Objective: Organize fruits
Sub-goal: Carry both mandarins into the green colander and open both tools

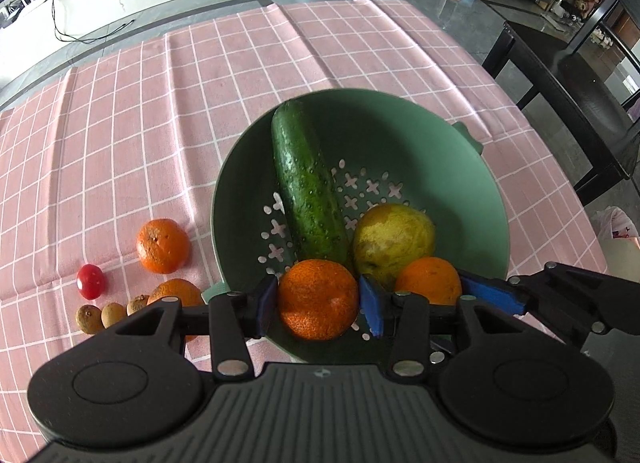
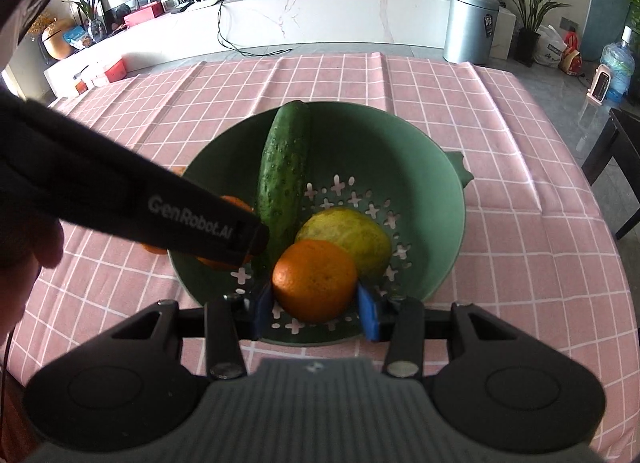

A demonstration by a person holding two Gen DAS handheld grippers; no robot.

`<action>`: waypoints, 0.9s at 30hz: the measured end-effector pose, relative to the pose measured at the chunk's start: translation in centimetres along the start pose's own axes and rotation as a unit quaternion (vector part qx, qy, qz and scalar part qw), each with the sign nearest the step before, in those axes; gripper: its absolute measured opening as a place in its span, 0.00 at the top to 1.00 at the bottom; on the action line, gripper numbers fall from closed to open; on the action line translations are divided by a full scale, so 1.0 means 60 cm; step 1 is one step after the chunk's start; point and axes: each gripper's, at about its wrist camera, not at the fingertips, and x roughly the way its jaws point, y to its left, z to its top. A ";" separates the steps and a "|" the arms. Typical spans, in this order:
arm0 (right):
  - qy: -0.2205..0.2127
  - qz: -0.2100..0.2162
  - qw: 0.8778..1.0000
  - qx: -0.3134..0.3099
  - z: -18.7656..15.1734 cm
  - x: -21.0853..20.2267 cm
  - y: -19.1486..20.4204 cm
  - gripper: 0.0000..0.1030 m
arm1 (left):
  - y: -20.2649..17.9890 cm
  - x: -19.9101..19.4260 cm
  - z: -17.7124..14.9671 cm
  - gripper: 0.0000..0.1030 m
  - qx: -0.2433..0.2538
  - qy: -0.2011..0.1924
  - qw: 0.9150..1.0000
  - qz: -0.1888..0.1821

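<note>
Left gripper jaws apparently clasping a tangerine over green colander, cucumber inside

Both wrist cameras look steeply down past their own jaws, close above the green colander (shared by both views).

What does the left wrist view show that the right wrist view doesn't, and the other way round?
Left wrist only: a cherry tomato, three small brown fruits and two loose oranges on the pink checked cloth. Right wrist only: the TV cabinet and the left gripper's black body. Both: the green colander holding a cucumber and a yellow-green fruit, with an orange between each gripper's pads.
</note>
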 end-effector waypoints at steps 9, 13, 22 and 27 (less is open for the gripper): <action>0.001 -0.002 1.000 -0.009 0.000 -0.001 0.009 0.57 | -0.002 0.000 -0.002 0.37 0.006 -0.006 1.000 0.004; -0.005 -0.003 1.000 -0.003 0.001 -0.007 0.011 0.47 | -0.003 -0.010 -0.001 0.34 0.011 -0.016 1.000 0.009; -0.038 -0.019 0.999 -0.002 0.006 -0.038 0.033 0.33 | 0.006 -0.078 -0.006 0.34 0.021 -0.071 0.997 0.005; -0.072 -0.037 0.997 0.012 0.003 -0.065 0.048 0.33 | 0.021 -0.128 -0.021 0.34 0.026 -0.114 0.993 0.014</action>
